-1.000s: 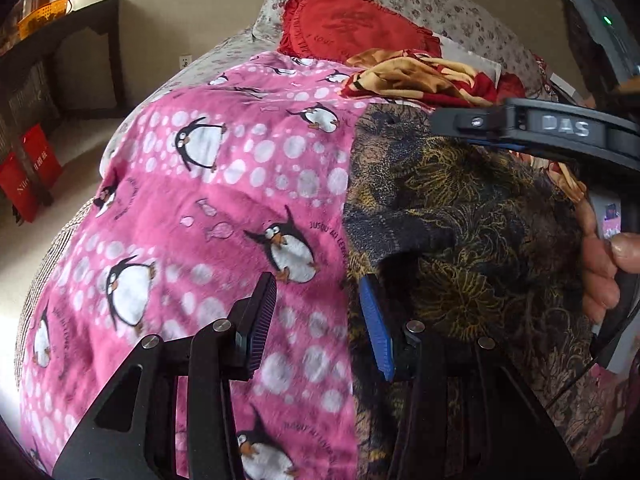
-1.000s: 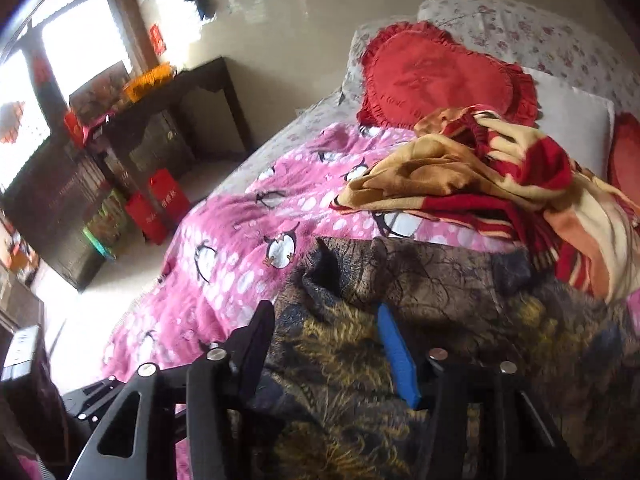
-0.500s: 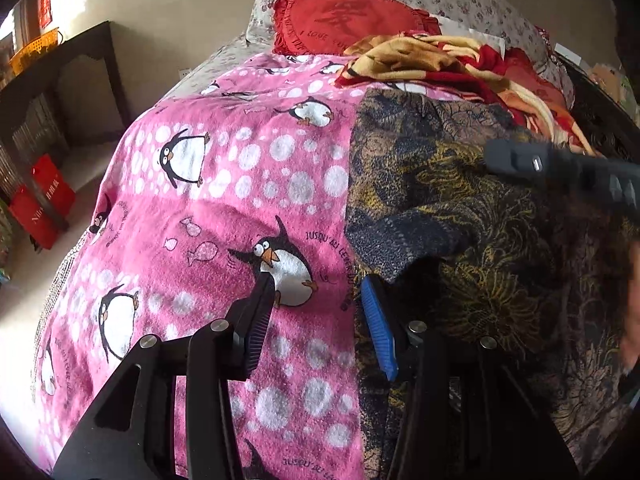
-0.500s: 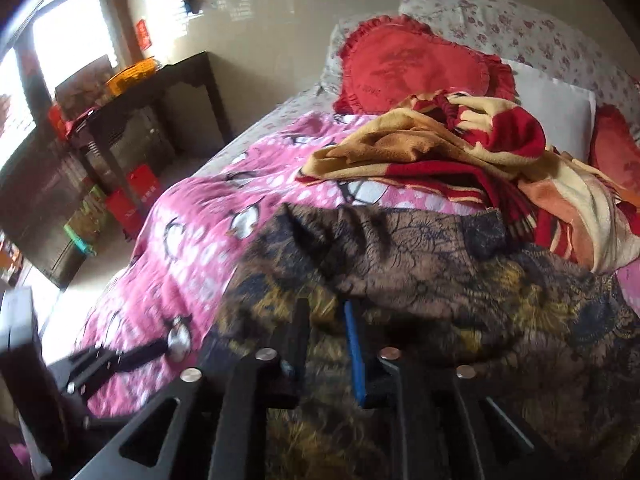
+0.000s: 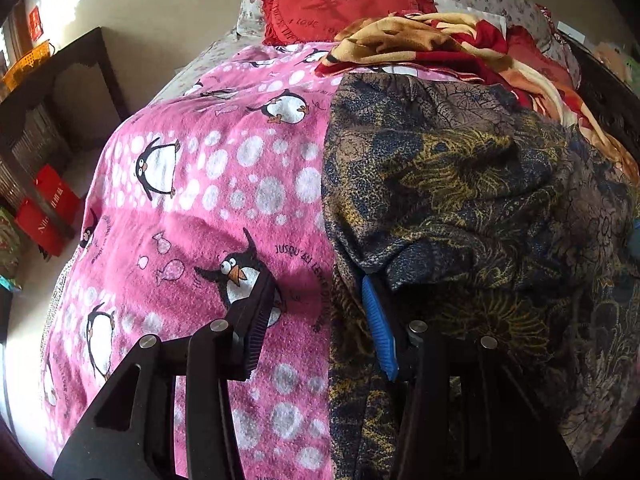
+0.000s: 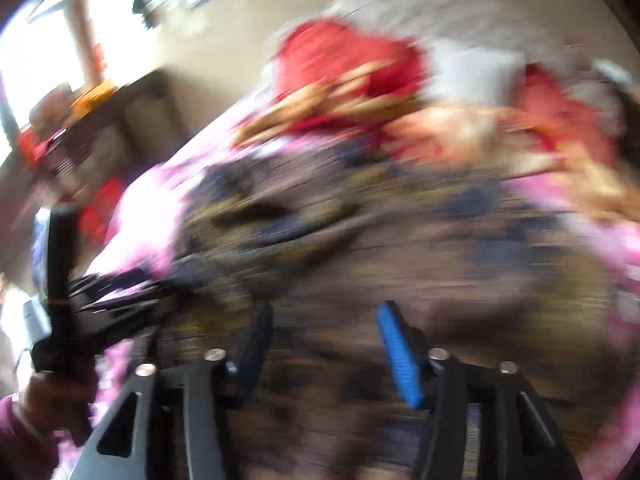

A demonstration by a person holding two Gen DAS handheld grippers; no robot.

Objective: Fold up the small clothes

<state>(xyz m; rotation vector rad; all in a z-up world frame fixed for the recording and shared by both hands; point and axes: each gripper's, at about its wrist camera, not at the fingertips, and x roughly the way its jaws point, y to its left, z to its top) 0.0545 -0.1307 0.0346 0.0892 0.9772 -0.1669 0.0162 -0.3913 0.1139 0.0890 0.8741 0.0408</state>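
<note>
A dark floral garment (image 5: pixel 460 184) in navy, gold and brown lies rumpled on a pink penguin blanket (image 5: pixel 208 184) on the bed. My left gripper (image 5: pixel 316 316) is open at the garment's left edge, its blue pad under a raised fold and its black pad over the blanket. The right wrist view is motion-blurred: my right gripper (image 6: pixel 324 344) is open, low over the garment (image 6: pixel 400 240). The left gripper's body and hand (image 6: pixel 60 300) show at its left.
A red, yellow and cream blanket (image 5: pixel 440 48) is heaped behind the garment, with a red heart cushion (image 5: pixel 336 4) and floral pillows beyond. A dark table (image 5: pixel 60 92) and red bags (image 5: pixel 48 208) stand on the floor left of the bed.
My right gripper went from narrowed over the garment half a second ago to open, and it is moving fast now. It has left the left wrist view. My left gripper stayed open at the garment's edge.
</note>
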